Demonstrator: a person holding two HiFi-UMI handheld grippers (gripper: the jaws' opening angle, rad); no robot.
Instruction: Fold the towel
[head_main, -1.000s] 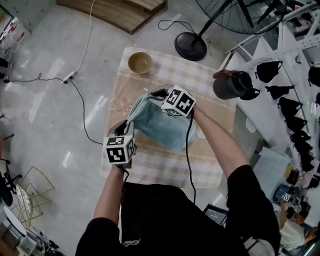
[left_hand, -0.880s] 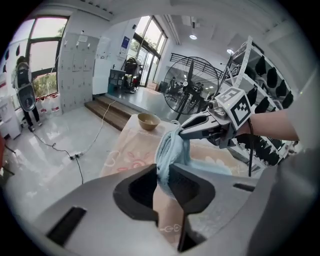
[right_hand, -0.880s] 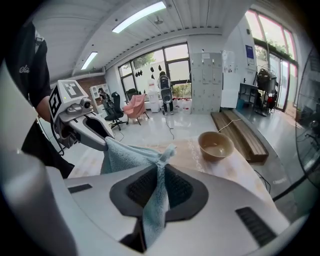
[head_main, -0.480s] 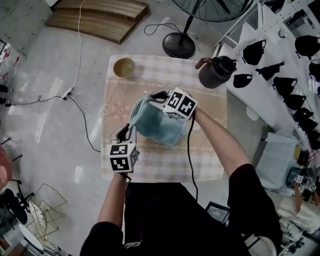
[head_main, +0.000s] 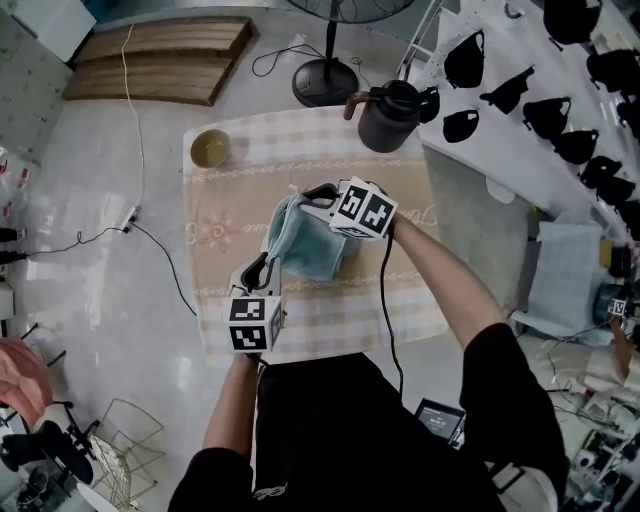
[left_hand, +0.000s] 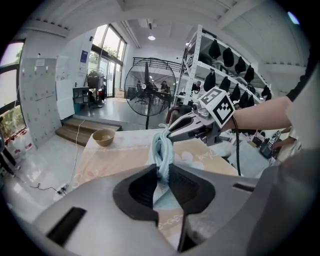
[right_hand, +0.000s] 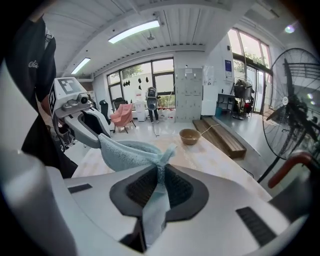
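Observation:
A light blue towel (head_main: 305, 243) hangs in the air above the checked tablecloth (head_main: 240, 180), stretched between both grippers. My left gripper (head_main: 262, 266) is shut on one corner of the towel (left_hand: 162, 155), nearer the table's front edge. My right gripper (head_main: 312, 193) is shut on another corner of the towel (right_hand: 159, 172), farther back. In the left gripper view the right gripper (left_hand: 176, 128) shows pinching the cloth's far end. In the right gripper view the left gripper (right_hand: 92, 131) holds the bunched towel edge. The towel's lower part sags toward the table.
A small tan bowl (head_main: 210, 149) sits at the table's far left corner. A dark kettle (head_main: 387, 115) stands at the far right corner. A floor fan base (head_main: 325, 82) and wooden pallets (head_main: 155, 60) lie beyond the table; white shelving (head_main: 530, 110) with dark items is at the right.
Both grippers have lifted the towel higher off the table and drawn it toward the person. The left gripper has rolled. The camera view has shifted so the table appears farther away.

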